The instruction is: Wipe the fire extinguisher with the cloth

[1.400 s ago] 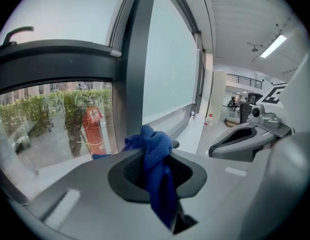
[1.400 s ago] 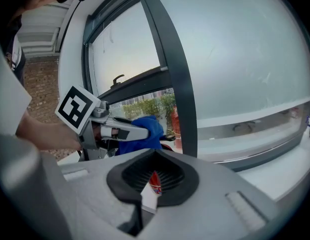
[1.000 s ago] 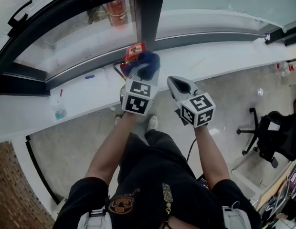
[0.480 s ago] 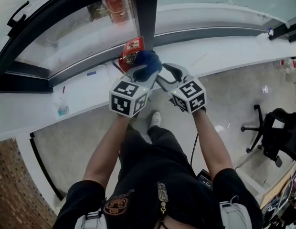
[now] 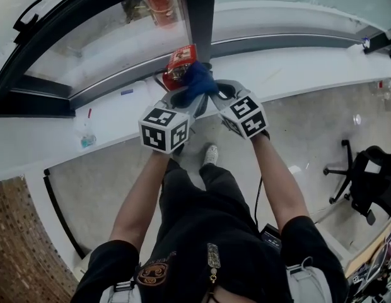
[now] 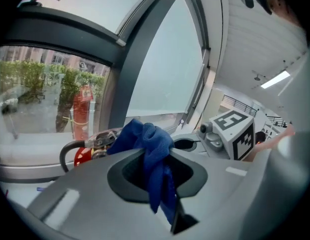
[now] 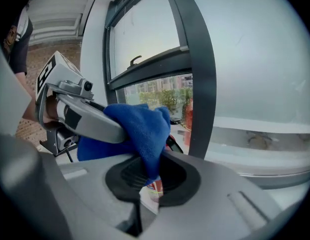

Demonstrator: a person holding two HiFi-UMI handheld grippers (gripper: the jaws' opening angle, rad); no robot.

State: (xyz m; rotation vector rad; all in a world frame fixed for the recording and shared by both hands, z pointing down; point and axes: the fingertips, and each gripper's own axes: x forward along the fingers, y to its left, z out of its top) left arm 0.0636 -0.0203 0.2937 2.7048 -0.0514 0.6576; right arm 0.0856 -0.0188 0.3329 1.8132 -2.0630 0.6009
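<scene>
A red fire extinguisher [image 5: 181,64] stands on the white window ledge [image 5: 107,115], in front of the dark window post. A bunched blue cloth [image 5: 197,81] lies against its near side. Both grippers meet at the cloth. My left gripper [image 5: 188,96] grips it from the left; its jaws have just been opening a little, with the cloth [image 6: 151,146] still pinched between them. My right gripper [image 5: 215,93] has just been closing, and a fold of the cloth [image 7: 140,129] hangs into its jaws. The extinguisher's head and black hose [image 6: 70,149] show past the cloth.
The dark window post [image 5: 200,17] rises right behind the extinguisher, with glass on both sides. A small bottle [image 5: 86,141] lies on the ledge to the left. An office chair [image 5: 366,182] stands on the floor at the right. The person's shoes are below the grippers.
Both grippers moved forward to the extinguisher. The right gripper, apart from the cloth a second ago, swung left, opened and closed on it. The left gripper rolled and kept the cloth.
</scene>
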